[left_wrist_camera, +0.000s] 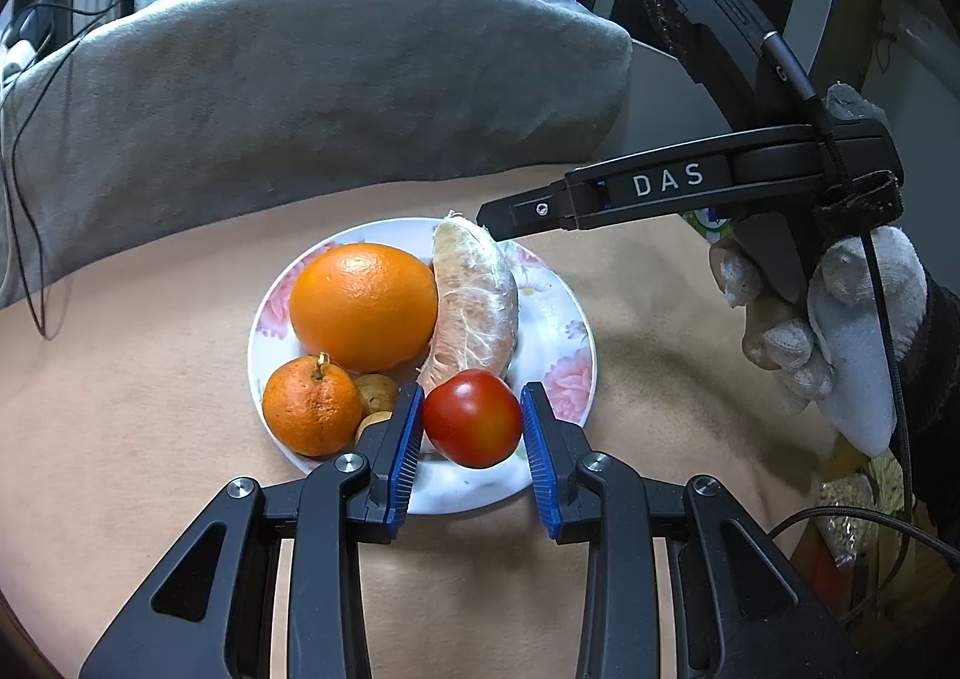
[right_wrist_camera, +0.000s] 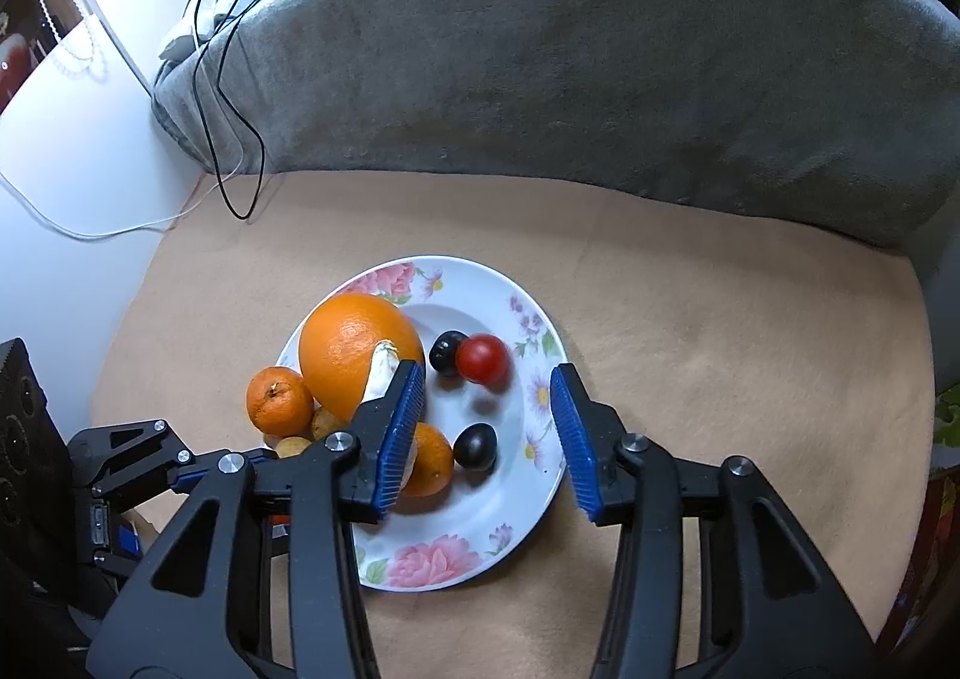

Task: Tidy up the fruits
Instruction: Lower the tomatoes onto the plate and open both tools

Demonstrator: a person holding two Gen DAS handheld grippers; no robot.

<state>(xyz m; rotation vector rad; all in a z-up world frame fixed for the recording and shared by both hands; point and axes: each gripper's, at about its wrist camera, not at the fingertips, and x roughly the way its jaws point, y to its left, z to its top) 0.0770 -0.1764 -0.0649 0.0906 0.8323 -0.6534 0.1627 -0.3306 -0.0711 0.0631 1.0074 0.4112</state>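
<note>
Tan felt covers the tabletop point(right_wrist_camera: 690, 319), a grey plush cushion point(right_wrist_camera: 600, 49) along its far edge. On the glossy floral plate point(right_wrist_camera: 444, 565), left to right: a pitted mandarin point(right_wrist_camera: 277, 400), a smooth big orange point(right_wrist_camera: 354, 349), a pithy peeled segment point(left_wrist_camera: 474, 295). My left claw point(left_wrist_camera: 471, 439) pinches the slick red tomato point(left_wrist_camera: 473, 418) over the near rim; my right claw point(right_wrist_camera: 489, 439) hangs open, empty.

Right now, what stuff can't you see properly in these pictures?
1. Left wrist view: a left finger half covers the small brown fruits, so I cannot count them.
2. Left wrist view: the pomelo segment hides the dark fruits that only the right wrist view shows.
3. Right wrist view: a right finger covers part of an orange-coloured fruit; I cannot tell which.
</note>
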